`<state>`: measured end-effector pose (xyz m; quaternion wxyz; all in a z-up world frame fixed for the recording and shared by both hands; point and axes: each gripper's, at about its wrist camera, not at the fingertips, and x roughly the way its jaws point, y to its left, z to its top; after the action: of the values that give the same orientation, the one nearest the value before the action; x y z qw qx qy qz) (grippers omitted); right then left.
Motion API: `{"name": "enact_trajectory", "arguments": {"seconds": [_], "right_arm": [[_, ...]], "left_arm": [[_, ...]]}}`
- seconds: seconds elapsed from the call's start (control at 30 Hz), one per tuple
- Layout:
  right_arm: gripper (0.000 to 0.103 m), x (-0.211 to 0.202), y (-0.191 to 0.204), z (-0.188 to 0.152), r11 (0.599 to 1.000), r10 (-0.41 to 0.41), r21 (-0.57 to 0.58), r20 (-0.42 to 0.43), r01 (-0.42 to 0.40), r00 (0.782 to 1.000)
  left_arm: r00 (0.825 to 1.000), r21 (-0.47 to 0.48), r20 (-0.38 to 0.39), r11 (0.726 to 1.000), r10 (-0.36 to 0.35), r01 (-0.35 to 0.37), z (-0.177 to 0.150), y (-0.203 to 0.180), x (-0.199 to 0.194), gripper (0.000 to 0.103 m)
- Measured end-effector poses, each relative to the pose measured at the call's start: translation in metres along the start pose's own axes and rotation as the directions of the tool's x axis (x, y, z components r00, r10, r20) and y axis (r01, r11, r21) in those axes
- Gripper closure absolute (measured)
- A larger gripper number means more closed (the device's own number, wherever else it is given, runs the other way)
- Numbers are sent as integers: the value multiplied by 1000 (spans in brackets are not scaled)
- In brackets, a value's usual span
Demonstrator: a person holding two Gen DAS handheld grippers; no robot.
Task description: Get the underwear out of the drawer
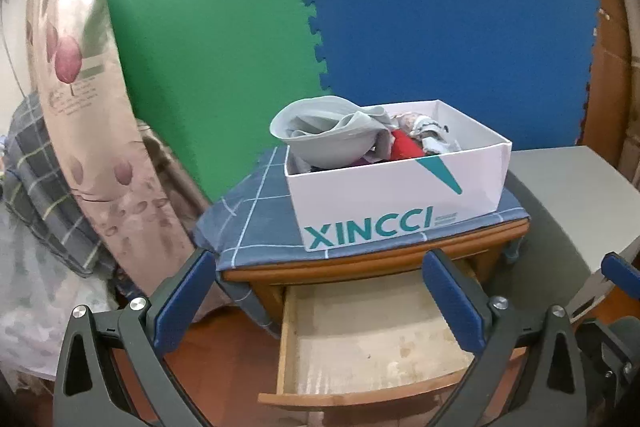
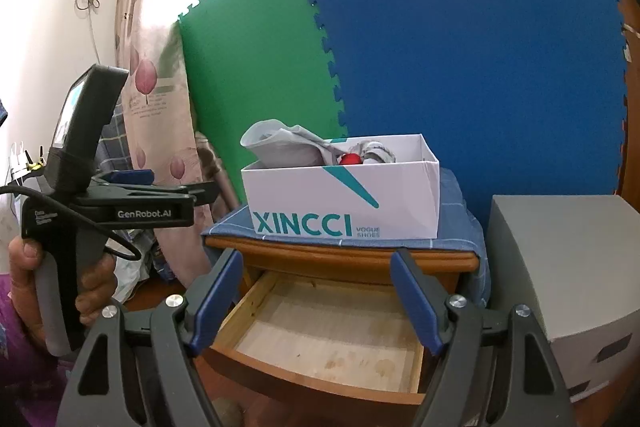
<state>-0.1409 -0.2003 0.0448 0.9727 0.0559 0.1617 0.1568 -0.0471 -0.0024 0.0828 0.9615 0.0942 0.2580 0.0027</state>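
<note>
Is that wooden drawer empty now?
Empty as far as visible: the open drawer shows only bare bottom; the clothes sit in the shoebox.

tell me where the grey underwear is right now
In both wrist views the grey underwear is heaped at the left end of the white shoebox on the nightstand, above the open drawer.

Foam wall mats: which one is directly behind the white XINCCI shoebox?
The blue foam mat, right of the green foam mat. The white XINCCI shoebox sits mostly in front of the blue; green backs only its left corner.
</note>
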Motion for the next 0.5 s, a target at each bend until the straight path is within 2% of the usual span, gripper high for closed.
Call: {"name": "enact_trajectory", "arguments": {"seconds": [0.03, 0.13, 0.2, 0.5], "right_arm": [[25, 0, 0, 0, 1000, 2, 3, 2, -2, 1000], [25, 2, -1, -2, 1000, -4, 2, -12, 4, 1000], [25, 1, -2, -3, 1000, 0, 7, -13, 0, 1000], [25, 4, -3, -6, 1000, 7, 9, -26, -6, 1000]], "left_arm": [[1000, -1, -13, 1000, -5, 5, 0, 0, 1, 0], [992, -50, -64, 993, -106, 103, -5, 4, 9, 0], [987, -91, -95, 988, -133, 124, -9, 7, 16, 0], [987, -64, -129, 994, -94, 87, -26, 0, 29, 0]]}}
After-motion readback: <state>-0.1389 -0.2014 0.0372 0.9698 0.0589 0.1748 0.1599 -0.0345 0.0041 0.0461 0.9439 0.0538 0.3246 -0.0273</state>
